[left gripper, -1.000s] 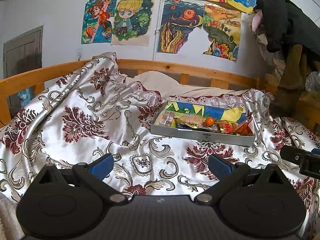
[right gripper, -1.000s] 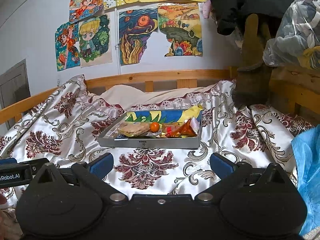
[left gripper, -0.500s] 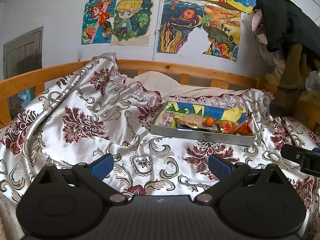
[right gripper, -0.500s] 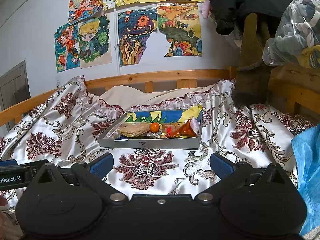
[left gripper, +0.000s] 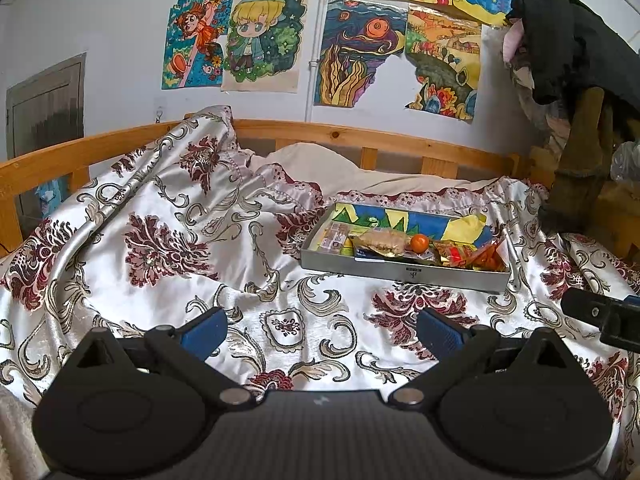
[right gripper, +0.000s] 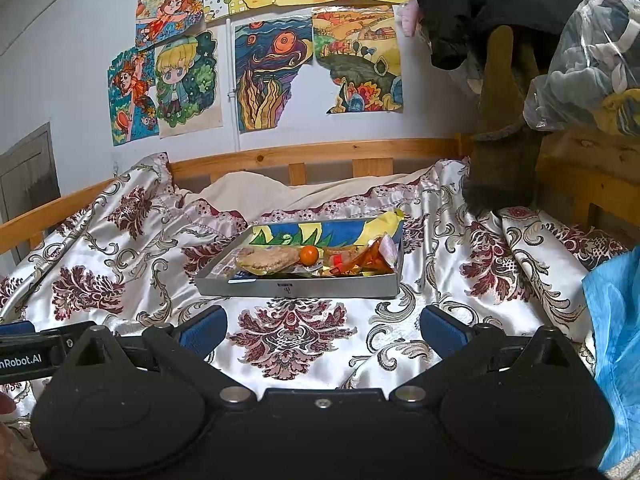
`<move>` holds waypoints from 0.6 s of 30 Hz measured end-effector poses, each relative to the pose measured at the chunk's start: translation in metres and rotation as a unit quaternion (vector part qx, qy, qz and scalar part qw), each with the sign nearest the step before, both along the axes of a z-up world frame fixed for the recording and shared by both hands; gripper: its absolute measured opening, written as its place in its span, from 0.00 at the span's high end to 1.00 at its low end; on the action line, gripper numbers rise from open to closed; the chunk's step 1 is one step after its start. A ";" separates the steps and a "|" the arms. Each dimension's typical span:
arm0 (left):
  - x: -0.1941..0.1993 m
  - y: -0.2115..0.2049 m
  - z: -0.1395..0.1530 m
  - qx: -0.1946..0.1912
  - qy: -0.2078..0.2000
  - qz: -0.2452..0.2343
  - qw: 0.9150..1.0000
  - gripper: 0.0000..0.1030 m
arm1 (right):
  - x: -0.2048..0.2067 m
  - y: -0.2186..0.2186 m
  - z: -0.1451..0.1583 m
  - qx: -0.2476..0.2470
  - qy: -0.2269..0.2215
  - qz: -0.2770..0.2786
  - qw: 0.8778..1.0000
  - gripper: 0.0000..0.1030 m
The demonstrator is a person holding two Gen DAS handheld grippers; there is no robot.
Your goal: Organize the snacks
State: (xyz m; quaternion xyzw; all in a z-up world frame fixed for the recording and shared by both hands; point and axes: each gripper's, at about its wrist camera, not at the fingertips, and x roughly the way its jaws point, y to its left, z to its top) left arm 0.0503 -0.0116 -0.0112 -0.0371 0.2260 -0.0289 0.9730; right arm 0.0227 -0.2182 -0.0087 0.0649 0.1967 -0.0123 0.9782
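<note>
Snacks fill a shallow grey metal tray (left gripper: 404, 274) that sits on a bed, on a shiny white bedspread (left gripper: 168, 216) patterned with dark red flowers and grey scrolls. Going left to right inside the tray: small printed packets (left gripper: 334, 238) at the left end, then a clear bag of pale brown biscuits or crackers (left gripper: 382, 240) (the view is too small to say which), then a small orange fruit (left gripper: 420, 243) just beside it, then a heap of red and orange wrappers (left gripper: 476, 256) at the right end. A blue, yellow and green drawing lines the tray's far side.

Left gripper (left gripper: 320, 328) hovers low over the bedspread, near the tray but well short of it, its blue-padded fingers spread wide with nothing between them. Right gripper (right gripper: 323, 326) sits just beside it to the right, also spread wide and empty, pointing straight at the tray (right gripper: 296, 286); the fruit (right gripper: 309, 255) shows near the tray's middle here.

Behind the bed runs a wooden rail (left gripper: 360, 140), and above it colourful children's drawings (left gripper: 260, 40) are stuck to a white wall. At the far right, dark clothes (left gripper: 568, 32) hang over a brown post, and a blue fabric (right gripper: 616, 340) edges the right-hand view.
</note>
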 end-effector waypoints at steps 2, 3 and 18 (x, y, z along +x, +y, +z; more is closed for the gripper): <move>0.001 0.000 0.000 0.001 0.001 0.000 1.000 0.00 | 0.000 0.000 0.000 0.000 0.000 0.001 1.000 0.01; 0.002 0.000 0.000 0.001 0.001 0.000 1.000 0.00 | 0.000 0.000 0.000 0.000 0.000 0.001 1.000 0.01; 0.001 0.000 0.000 0.003 0.003 0.002 1.000 0.00 | 0.000 -0.001 0.000 -0.002 0.001 0.000 1.000 0.01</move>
